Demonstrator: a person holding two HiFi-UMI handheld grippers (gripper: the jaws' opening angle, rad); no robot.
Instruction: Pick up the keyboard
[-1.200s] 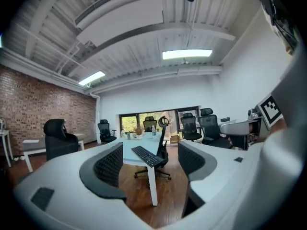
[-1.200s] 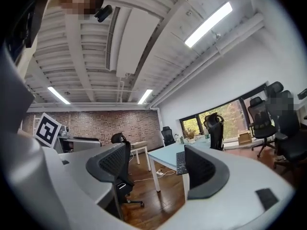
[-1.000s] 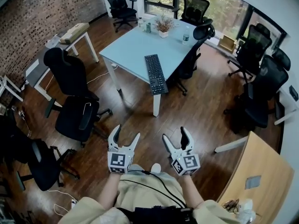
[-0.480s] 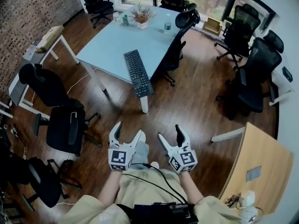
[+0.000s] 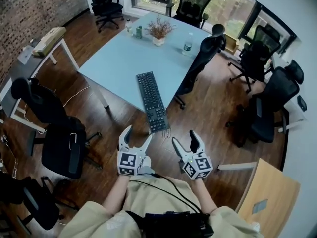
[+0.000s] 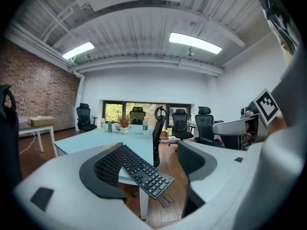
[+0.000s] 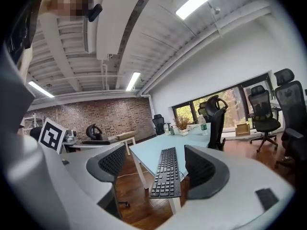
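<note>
Black plastic keyboard ahead of both grippers, just beyond jaw tips, long axis running away from them; lies on pale blue table, near end overhanging table corner toward grippers. Left gripper jaws spread wide, nothing between pads. Right gripper likewise released, empty. Judgement: keyboard light, stiff, long, thin; keycaps give uneven, slippery purchase. Best hold likely long side edges, one gripper each side, near overhanging end. Thin cable dangling there may snag
</note>
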